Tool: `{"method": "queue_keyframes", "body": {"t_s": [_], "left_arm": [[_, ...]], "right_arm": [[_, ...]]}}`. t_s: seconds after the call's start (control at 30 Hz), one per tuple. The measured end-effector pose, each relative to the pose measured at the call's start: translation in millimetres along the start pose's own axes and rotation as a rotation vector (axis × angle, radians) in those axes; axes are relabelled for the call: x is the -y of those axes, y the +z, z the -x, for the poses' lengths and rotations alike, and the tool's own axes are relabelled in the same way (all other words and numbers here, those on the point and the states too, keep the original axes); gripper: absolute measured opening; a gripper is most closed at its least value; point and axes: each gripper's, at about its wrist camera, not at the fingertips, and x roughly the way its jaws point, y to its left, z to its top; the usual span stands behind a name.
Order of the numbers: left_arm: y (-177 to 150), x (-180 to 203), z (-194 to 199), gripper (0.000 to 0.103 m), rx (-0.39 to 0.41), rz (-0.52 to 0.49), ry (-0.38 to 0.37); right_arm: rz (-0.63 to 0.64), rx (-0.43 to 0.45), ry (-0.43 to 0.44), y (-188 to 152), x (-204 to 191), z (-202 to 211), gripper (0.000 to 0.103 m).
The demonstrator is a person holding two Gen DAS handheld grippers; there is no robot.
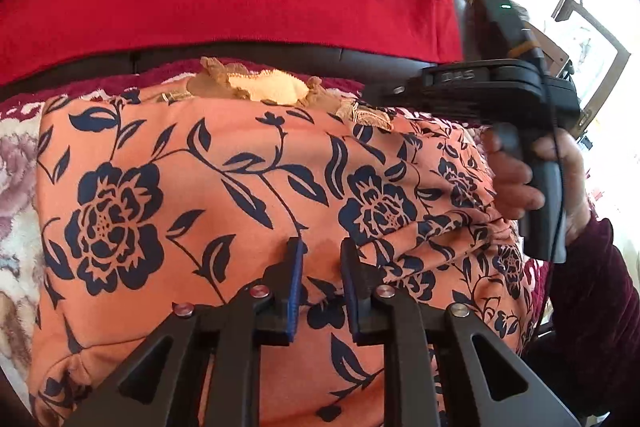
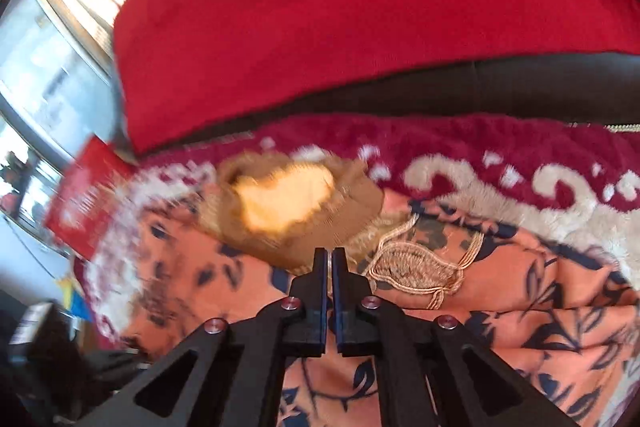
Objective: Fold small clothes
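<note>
Red cushion (image 2: 360, 7) behind; floral garment (image 1: 240, 163) cut off, tan item (image 2: 296, 211) blurred.

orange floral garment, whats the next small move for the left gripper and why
Probably lower and close the left gripper on the orange floral garment: its jaws hover open just above flat cloth, holding nothing, while the right gripper looks shut near the tan sock.

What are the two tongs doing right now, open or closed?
Left tongs: open, hovering over the orange flowered garment, gripping nothing.
Right tongs: almost closed, nothing visibly between them, by the tan cloth.
</note>
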Motion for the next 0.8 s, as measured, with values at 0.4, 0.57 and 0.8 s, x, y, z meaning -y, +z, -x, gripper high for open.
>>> {"method": "queue_keyframes", "body": {"t_s": [0.4,0.57,0.8], "left_arm": [[-1,-51,46,0.066,0.083,0.142,0.214],[-10,-63,38,0.066,0.021,0.175,0.283],[-29,-79,113,0.075,0.186,0.261,0.343]], "right_arm": [[-0.055,-0.033,-0.087,-44,34,56,0.004],[-0.078,-0.092,-0.129,-70,42,44,0.005],[-0.097,0.126,-0.031,-111,28,110,0.050]]}}
